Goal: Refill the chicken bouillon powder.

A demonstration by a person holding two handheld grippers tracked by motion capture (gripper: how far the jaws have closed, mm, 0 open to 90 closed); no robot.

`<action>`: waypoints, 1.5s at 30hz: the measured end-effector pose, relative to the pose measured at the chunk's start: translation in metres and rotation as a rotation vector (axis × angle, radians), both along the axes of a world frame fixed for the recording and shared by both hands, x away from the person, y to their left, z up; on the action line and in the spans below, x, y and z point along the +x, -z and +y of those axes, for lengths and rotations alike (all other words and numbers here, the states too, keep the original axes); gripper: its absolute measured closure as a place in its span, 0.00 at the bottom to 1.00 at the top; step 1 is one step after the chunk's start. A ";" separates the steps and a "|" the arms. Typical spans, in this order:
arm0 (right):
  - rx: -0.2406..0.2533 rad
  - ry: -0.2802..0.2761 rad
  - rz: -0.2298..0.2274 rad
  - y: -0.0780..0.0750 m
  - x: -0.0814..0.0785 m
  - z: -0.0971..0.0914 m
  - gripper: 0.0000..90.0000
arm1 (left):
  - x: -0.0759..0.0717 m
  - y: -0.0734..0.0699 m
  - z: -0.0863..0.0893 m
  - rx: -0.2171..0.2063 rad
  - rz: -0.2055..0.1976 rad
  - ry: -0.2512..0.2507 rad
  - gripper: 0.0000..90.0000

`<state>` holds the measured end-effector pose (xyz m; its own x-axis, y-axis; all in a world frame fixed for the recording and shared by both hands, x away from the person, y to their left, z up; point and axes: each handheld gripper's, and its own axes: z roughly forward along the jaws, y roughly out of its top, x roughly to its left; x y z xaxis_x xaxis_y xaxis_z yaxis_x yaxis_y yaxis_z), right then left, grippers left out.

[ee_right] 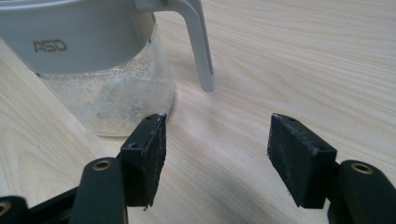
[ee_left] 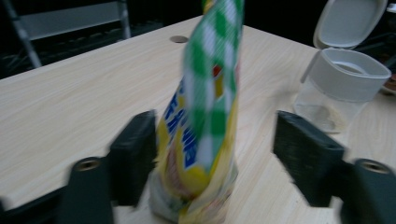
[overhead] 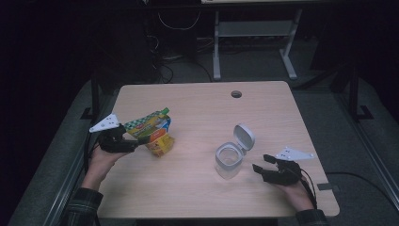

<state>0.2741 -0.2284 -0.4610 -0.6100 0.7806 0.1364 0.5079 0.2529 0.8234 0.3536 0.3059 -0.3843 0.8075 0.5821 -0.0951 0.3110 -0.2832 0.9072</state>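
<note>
Standing at 9 o'clock on the worktop (overhead: pixel 197 108), tilted: a crinkly snack pouch (overhead: pixel 153 129), green-and-white checks at the top, yellow and blue print lower down. Straddling it but not yet clamped, the left claw (overhead: pixel 136 142): in the left gripper view one jaw at or against the film, the other well clear.

Probably light and soft, with slick foil likely to buckle or slide under a hard squeeze. Best taken across the flat faces at mid-height, where the filling gives some body, not at the limp top seal. Blue lettering on the pouch (ee_left: pixel 205 121) too blurred to read; brand not legible.

At 4 o'clock, a clear jar (overhead: pixel 229 162) with a grey collar and its flip lid (overhead: pixel 244 136) hinged up. Just beside it at 3 o'clock, the right claw (overhead: pixel 262 169), spread and empty, resting low. Stiff, smooth, breakable-looking walls. Moulded on the collar: "ASD" (ee_right: pixel 50 45).
</note>
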 end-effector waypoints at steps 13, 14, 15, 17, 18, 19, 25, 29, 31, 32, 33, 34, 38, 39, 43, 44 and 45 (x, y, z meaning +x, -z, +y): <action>0.001 0.003 -0.005 -0.001 -0.001 -0.001 0.41 | 0.012 0.005 0.000 -0.043 -0.018 0.019 0.85; 0.003 0.004 -0.007 -0.001 -0.001 -0.001 0.41 | 0.012 0.005 0.000 -0.041 -0.016 0.027 0.88; 0.003 0.004 -0.007 -0.001 -0.001 -0.001 0.41 | 0.013 0.004 0.000 -0.029 -0.017 0.035 0.91; 0.001 0.002 -0.007 -0.001 -0.001 -0.001 0.41 | 0.013 0.001 -0.002 -0.003 -0.025 0.045 0.97; 0.000 0.000 -0.006 -0.001 -0.001 -0.001 0.41 | 0.013 0.001 -0.003 0.005 -0.026 0.047 0.98; 0.001 0.002 -0.004 -0.001 -0.001 -0.001 0.41 | 0.013 0.000 -0.003 0.018 -0.029 0.050 0.99; -0.002 0.014 -0.007 -0.002 -0.003 -0.001 0.41 | 0.015 -0.005 -0.005 0.013 -0.010 0.071 1.00; 0.006 0.031 -0.018 -0.005 -0.006 -0.002 0.41 | 0.015 -0.010 -0.004 -0.024 0.022 0.084 1.00; 0.013 0.037 -0.032 -0.007 -0.007 -0.002 0.41 | 0.014 -0.014 -0.004 -0.035 0.022 0.092 1.00; 0.015 0.039 -0.039 -0.008 -0.008 -0.002 0.40 | 0.014 -0.016 -0.004 -0.044 0.018 0.091 1.00; 0.018 0.038 -0.037 -0.008 -0.009 -0.002 0.40 | 0.013 -0.019 -0.004 -0.051 0.016 0.091 1.00; 0.013 0.034 -0.039 -0.009 -0.010 -0.001 0.41 | 0.012 -0.023 -0.004 -0.051 0.008 0.095 1.00; 0.009 0.018 -0.040 -0.010 -0.019 0.002 0.41 | 0.010 -0.037 -0.005 -0.046 -0.004 0.102 1.00; 0.009 0.013 -0.042 -0.010 -0.021 0.003 0.42 | 0.009 -0.041 -0.006 -0.052 -0.005 0.104 1.00; 0.023 0.004 -0.058 -0.015 -0.027 0.004 0.51 | 0.006 -0.052 -0.012 -0.061 -0.005 0.120 1.00; 0.027 0.001 -0.058 -0.017 -0.029 0.005 0.55 | 0.005 -0.055 -0.014 -0.065 -0.007 0.124 1.00; 0.032 -0.005 -0.058 -0.018 -0.030 0.006 0.61 | 0.005 -0.058 -0.015 -0.073 -0.003 0.132 1.00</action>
